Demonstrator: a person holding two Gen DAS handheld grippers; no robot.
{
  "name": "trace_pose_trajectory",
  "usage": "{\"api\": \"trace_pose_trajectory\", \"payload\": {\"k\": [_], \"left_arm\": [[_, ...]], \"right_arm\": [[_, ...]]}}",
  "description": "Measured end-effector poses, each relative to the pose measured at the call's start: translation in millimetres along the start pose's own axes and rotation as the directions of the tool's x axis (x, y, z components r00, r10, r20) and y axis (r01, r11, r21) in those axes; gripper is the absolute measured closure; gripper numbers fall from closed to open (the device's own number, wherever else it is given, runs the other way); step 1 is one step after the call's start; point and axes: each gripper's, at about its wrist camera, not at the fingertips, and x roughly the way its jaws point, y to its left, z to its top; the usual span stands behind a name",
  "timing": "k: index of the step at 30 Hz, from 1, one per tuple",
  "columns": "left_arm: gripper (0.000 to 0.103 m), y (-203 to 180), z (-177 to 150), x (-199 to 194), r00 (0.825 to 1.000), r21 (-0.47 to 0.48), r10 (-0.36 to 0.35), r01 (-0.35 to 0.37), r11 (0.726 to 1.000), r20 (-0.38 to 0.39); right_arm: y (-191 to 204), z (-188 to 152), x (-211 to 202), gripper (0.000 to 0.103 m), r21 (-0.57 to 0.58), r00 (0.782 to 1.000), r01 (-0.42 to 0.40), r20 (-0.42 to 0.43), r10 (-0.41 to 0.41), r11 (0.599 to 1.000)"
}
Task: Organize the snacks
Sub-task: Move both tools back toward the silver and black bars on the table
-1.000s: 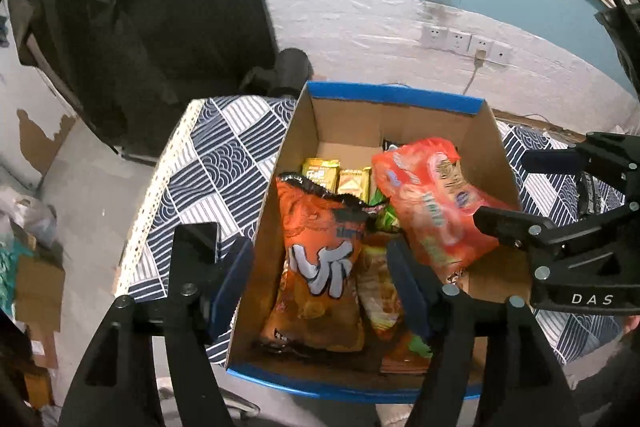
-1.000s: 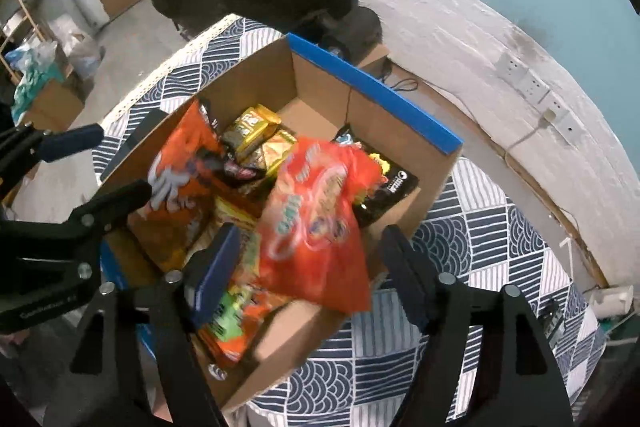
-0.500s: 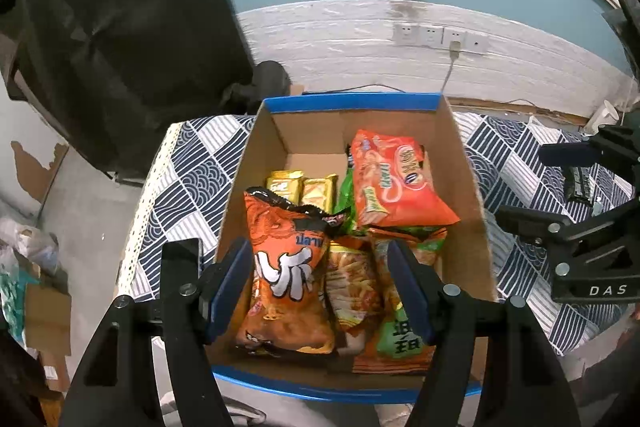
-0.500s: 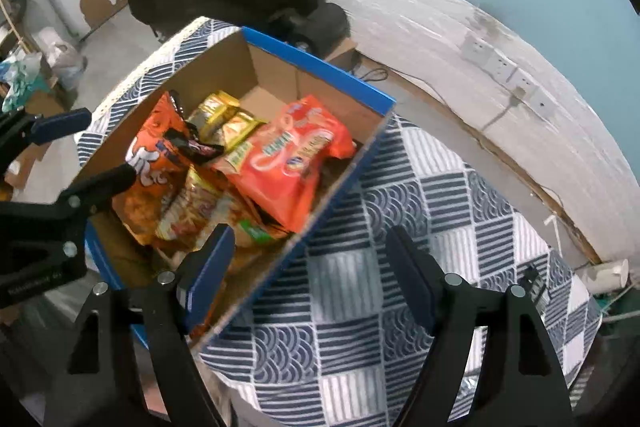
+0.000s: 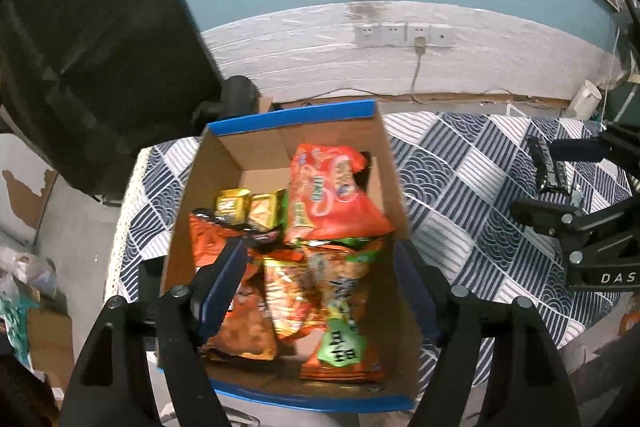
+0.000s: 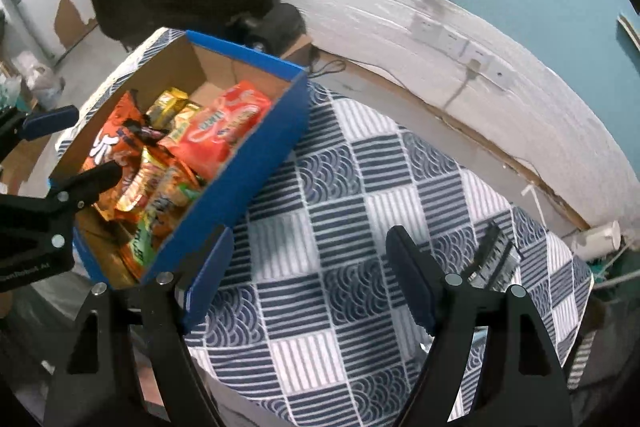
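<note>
The blue-edged cardboard box (image 5: 292, 115) sits at the left end of the table (image 6: 360, 227), holding orange chip bags (image 6: 116, 151), a red snack bag (image 5: 328, 195), two gold packets (image 5: 248, 205) and a green-labelled pack (image 5: 340, 343). Packing looks finished; no loose snacks show on the cloth. The left claw (image 5: 320, 291) hangs over the box, opening, gripping nothing; the right claw (image 6: 308, 279) stands apart and empty above bare cloth. Next likely calls for a check or retreat.
</note>
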Motion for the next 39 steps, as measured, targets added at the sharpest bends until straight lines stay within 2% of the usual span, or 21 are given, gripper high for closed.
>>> {"api": "trace_pose_trajectory", "payload": {"k": [8, 20, 27, 33, 39], "left_arm": [[0.026, -44.5, 2.4, -0.4, 1.0, 0.086, -0.016, 0.016, 0.996, -0.004], [0.024, -92.6, 13.0, -0.7, 0.998, 0.14, -0.063, 0.063, 0.988, -0.009], [0.024, -121.7, 11.8, 11.4, 0.997, 0.177, -0.07, 0.077, 0.981, -0.045], [0.024, -147.4, 9.2, 24.6, 0.994, 0.204, -0.082, 0.096, 0.974, -0.079], [0.024, -175.9, 3.6, 44.4, 0.988, 0.236, -0.096, 0.123, 0.964, -0.121]], "right_arm": [[-36.6, -24.8, -9.6, 0.025, 0.072, 1.0, 0.028, -0.006, -0.028, 0.997], [-85.3, -71.2, -15.5, 0.024, 0.172, 0.998, 0.05, -0.033, -0.045, 0.984], [-121.9, -98.9, -11.1, 0.024, 0.248, 0.996, 0.073, -0.069, -0.058, 0.966], [-158.9, -123.8, -5.1, 0.023, 0.333, 0.99, 0.118, -0.112, -0.085, 0.936], [-193.2, -152.6, 23.4, 0.023, 0.479, 0.986, 0.094, -0.165, -0.016, 0.873]]}}
